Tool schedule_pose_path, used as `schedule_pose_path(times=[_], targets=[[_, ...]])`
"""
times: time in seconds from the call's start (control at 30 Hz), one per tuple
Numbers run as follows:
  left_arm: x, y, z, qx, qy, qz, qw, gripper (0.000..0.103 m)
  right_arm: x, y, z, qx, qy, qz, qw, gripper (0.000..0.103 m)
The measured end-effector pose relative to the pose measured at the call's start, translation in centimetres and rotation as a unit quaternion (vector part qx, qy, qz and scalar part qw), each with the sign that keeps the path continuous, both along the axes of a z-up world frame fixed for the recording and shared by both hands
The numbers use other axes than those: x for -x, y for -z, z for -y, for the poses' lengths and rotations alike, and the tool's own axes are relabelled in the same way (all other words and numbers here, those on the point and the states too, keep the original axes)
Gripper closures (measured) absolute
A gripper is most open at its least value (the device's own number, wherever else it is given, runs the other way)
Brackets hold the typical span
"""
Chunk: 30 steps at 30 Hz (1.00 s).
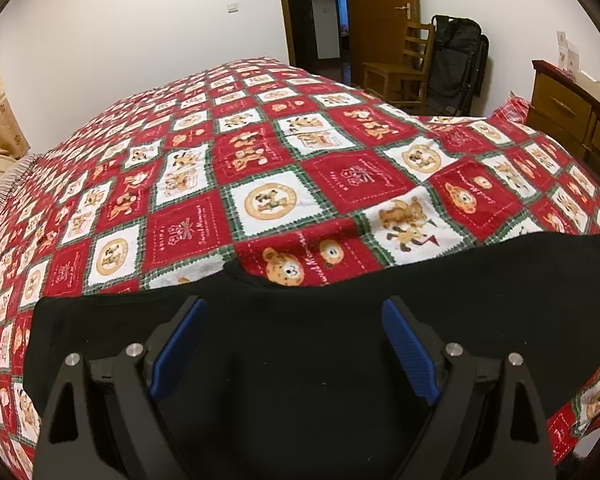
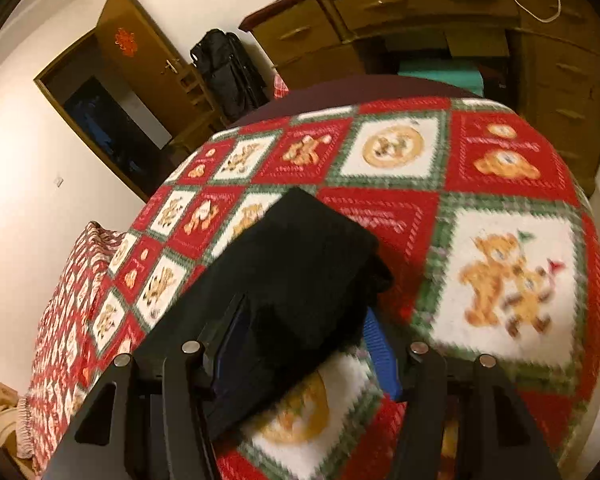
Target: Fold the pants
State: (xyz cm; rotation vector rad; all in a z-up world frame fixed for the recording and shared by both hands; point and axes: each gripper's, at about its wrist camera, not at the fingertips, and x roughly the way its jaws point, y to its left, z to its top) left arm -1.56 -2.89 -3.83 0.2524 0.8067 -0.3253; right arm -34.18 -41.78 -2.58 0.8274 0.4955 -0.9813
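The black pants [image 1: 300, 344] lie flat on a red, white and green patchwork bedspread [image 1: 260, 168], spread across the lower part of the left wrist view. My left gripper [image 1: 294, 312] hovers over them, open, with both blue pads [image 1: 408, 344] clear of the cloth. In the right wrist view a folded end of the pants [image 2: 300, 272] lies between my right gripper's fingers [image 2: 308, 320]. The jaws stand wide apart, with the right blue pad [image 2: 380, 352] showing beside the cloth. That view is blurred.
A wooden chair [image 1: 400, 68] and a black bag [image 1: 456, 60] stand by the open door [image 1: 376, 12] beyond the bed. A wooden dresser [image 1: 572, 112] lines the right side, also in the right wrist view [image 2: 420, 28]. A pillow [image 1: 4, 188] lies at far left.
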Motion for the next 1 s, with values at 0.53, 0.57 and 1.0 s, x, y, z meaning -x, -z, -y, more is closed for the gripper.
schedule_pose_path(times=[0.53, 0.57, 1.0], targets=[[-1.0, -0.5, -2.7, 0.024, -0.032, 0.001, 0.9992, 0.011, -10.4, -10.7, -11.3, 0.153, -0.261, 0.029, 0.953, 0.094], [-1.0, -0.5, -2.8, 0.026, -0.033, 0.0, 0.9991, 0.011, -12.2, -10.7, -13.5, 0.167, -0.299, 0.018, 0.939, 0.094], [-1.7, 1.0, -6.0, 0.047, -0.062, -0.023, 0.9967, 0.011, -20.2, 2.6, -30.6, 0.232, -0.552, -0.157, 0.785, 0.08]])
